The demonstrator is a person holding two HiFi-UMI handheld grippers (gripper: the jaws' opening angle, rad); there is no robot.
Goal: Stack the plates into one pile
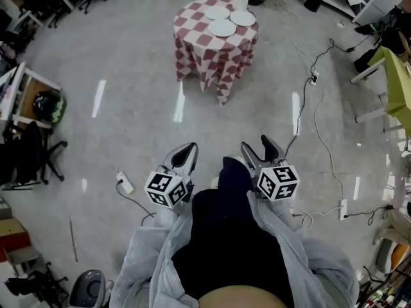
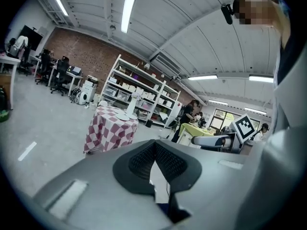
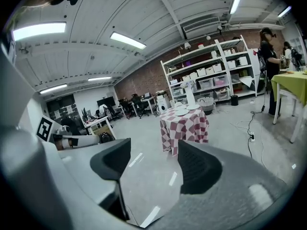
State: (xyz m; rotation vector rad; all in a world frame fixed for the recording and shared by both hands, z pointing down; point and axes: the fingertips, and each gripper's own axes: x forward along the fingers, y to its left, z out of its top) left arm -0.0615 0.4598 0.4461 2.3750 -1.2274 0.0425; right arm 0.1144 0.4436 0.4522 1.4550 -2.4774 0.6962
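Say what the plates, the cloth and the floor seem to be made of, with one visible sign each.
Plates: probably glazed ceramic or melamine; plain white, smooth; too far to tell which.
Cloth: woven fabric, matt; red-and-white checks hanging in soft folds.
Floor: likely polished concrete; grey, seamless, glossy streaks of reflected light.

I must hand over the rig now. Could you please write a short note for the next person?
Left gripper: fingers shut, empty.
Right gripper: fingers open, empty.
Plates: three, side by side on the checkered table, far ahead of both grippers.
Done: nothing stacked yet.
Left: reach the table, stack all plates into one pile.
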